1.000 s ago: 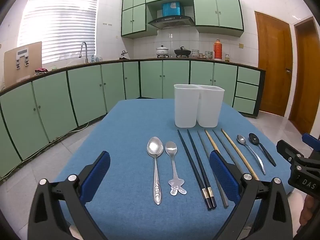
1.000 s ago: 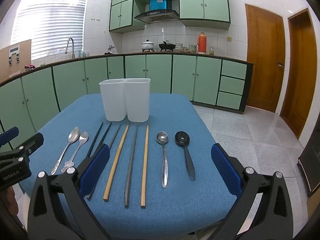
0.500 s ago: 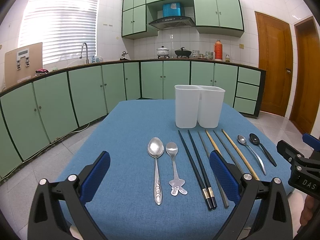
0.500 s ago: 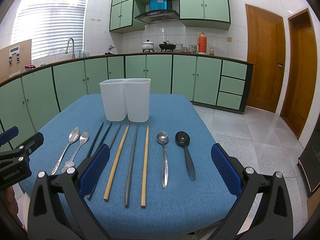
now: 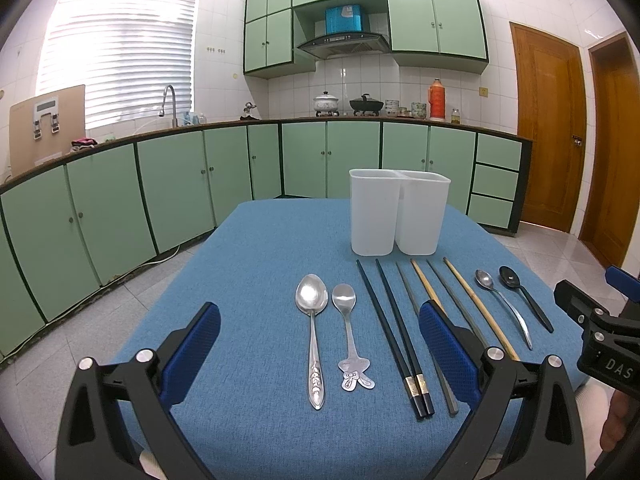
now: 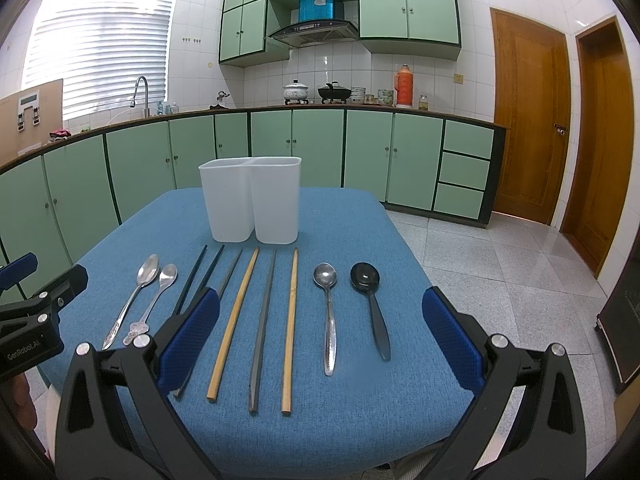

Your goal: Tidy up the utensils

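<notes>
Left wrist view shows you at the very start: nothing is sorted yet. The white plastic two-compartment holder (image 5: 399,216) stands at the far end of the blue cloth-covered table (image 5: 248,264), both compartments seemingly empty, and every utensil lies in a row in front of it. Your left gripper (image 5: 320,350) hovers low over the near edge with its jaws wide apart, holding nothing; your right gripper (image 6: 320,334) hangs likewise, spread and empty. Next, I judge, you must pick one piece, perhaps the large steel spoon (image 5: 312,328) or the black plastic spoon (image 6: 370,304), and descend squarely onto its handle.
</notes>
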